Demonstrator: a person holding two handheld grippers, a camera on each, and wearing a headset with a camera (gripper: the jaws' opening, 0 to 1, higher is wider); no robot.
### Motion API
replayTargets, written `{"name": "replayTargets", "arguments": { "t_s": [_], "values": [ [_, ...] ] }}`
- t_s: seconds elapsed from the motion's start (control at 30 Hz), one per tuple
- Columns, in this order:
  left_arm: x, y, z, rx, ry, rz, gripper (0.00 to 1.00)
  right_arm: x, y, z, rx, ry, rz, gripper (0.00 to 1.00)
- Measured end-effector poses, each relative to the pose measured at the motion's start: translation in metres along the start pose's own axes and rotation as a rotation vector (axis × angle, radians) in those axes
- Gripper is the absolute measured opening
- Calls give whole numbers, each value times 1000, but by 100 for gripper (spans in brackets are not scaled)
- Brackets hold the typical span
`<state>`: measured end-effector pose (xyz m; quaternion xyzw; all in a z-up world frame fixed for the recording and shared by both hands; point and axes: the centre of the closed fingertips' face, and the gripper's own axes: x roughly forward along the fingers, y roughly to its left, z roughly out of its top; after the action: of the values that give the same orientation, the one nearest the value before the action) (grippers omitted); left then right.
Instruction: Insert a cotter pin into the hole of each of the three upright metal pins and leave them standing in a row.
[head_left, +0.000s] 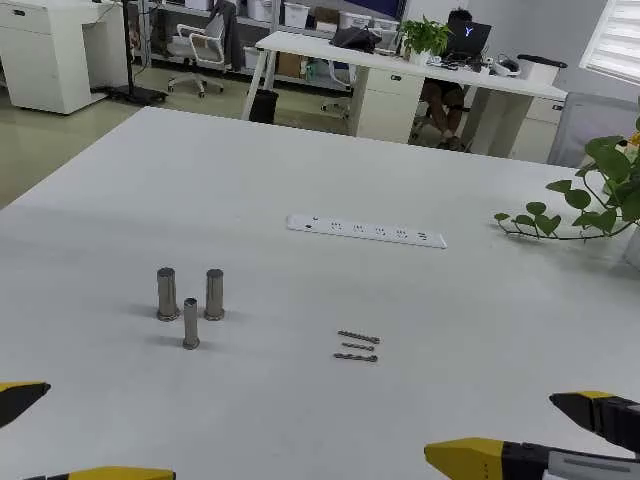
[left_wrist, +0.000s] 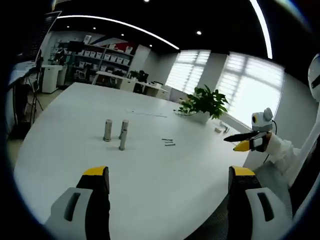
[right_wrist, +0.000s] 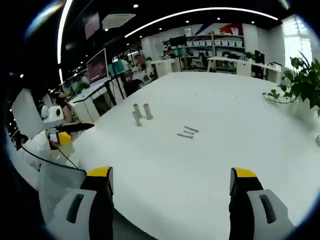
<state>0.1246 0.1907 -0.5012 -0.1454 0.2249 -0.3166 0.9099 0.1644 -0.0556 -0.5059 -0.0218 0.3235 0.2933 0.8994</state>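
My left tongs hung wide open by the near edge of the table, holding nothing. My right tongs were spread just as wide and were also empty. Beyond them, left of centre, the three metal pins stood upright in a tight triangle, one in front and two side by side behind it, each apart from the others. To their right, well apart from them, the three cotter pins lay flat on the table, one behind another and roughly parallel. They were too small for me to tell whether any touched. Farther back lay a white power strip, and at the far right edge trailed a green plant.
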Motion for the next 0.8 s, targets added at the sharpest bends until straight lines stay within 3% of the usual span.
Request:
{"name": "replayTargets", "arguments": {
  "t_s": [0.8],
  "values": [
    [1,0,0,11,12,-5,96,2,3,2,3,-5,7,92]
  ]
}}
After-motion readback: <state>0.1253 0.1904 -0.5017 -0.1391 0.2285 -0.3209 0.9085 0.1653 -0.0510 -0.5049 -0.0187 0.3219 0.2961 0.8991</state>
